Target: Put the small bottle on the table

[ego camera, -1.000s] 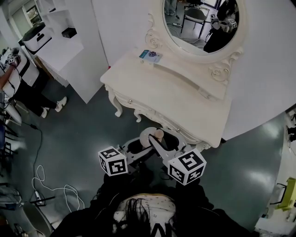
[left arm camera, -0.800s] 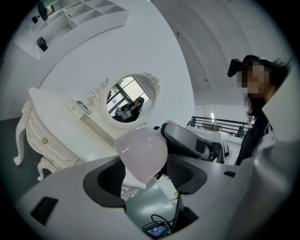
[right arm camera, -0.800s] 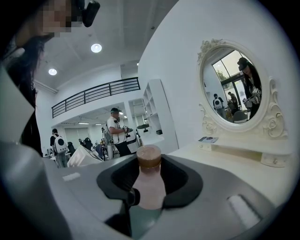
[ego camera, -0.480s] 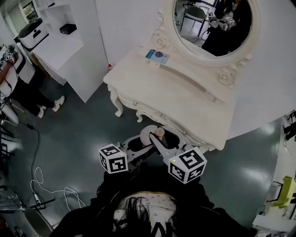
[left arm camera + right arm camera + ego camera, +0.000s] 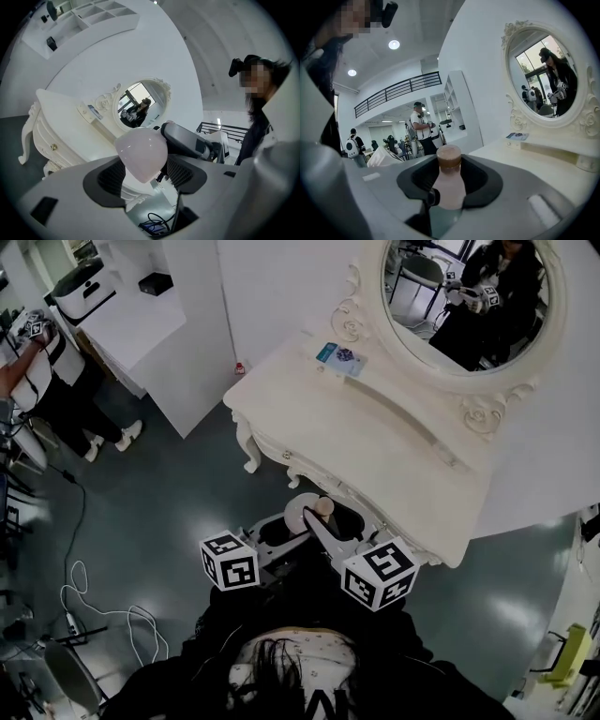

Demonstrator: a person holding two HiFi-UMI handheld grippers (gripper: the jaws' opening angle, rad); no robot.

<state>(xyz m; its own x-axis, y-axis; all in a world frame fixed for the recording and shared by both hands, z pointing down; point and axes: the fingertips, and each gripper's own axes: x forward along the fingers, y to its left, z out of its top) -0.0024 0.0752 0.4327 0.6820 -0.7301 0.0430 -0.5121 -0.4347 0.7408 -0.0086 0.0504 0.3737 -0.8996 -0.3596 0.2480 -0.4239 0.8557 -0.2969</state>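
The small bottle point(image 5: 302, 515), pale pink with a brown cap, hangs in the air close to my body, just short of the white dressing table's point(image 5: 375, 446) front edge. My left gripper point(image 5: 279, 534) reaches in from the left, and its pads flank the bottle's rounded bottom point(image 5: 140, 154). Coming from the right, my right gripper point(image 5: 316, 527) has its jaws closed wide round the bottle's body point(image 5: 450, 187), cap upward. Both grippers seem shut on the bottle. The right gripper's finger point(image 5: 187, 140) shows behind the bottle in the left gripper view.
An oval mirror point(image 5: 469, 306) stands at the back of the table, with a small card point(image 5: 339, 357) on the ledge below it. A white shelf unit point(image 5: 141, 315) and a person point(image 5: 37, 381) are at the left. Cables point(image 5: 84, 615) lie on the floor.
The head view has swung, so the table and mirror sit further right in the frame. Both grippers and the bottle keep the same place and hold.
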